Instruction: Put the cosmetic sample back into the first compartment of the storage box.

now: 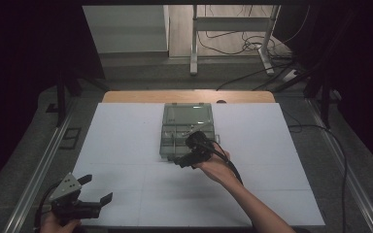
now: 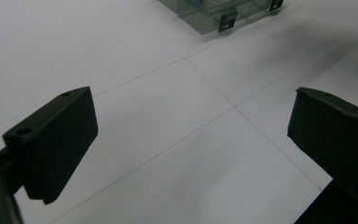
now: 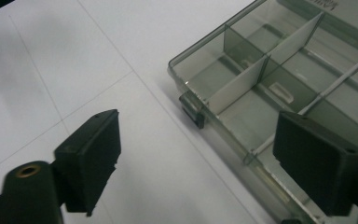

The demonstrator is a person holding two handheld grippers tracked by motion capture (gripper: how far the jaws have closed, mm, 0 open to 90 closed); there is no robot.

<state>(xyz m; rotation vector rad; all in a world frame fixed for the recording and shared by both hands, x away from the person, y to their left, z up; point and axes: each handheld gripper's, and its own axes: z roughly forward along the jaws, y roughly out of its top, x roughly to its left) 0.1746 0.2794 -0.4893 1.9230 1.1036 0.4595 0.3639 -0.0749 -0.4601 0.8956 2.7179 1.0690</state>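
White table surface [image 1: 126, 145] fills the frame's centre; cables [image 1: 252, 46] and a metal stand [image 1: 194, 43] lie at the top.

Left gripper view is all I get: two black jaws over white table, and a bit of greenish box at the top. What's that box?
Observer: A clear compartment box lying open at mid-table, its lid folded back on the far side.
Operator: Anything in it?
Observer: In the right gripper view, thin dividers split it into cells; the near ones look empty.
Operator: Where's the other gripper?
Observer: The right gripper hovers at the box's near edge, jaws open.
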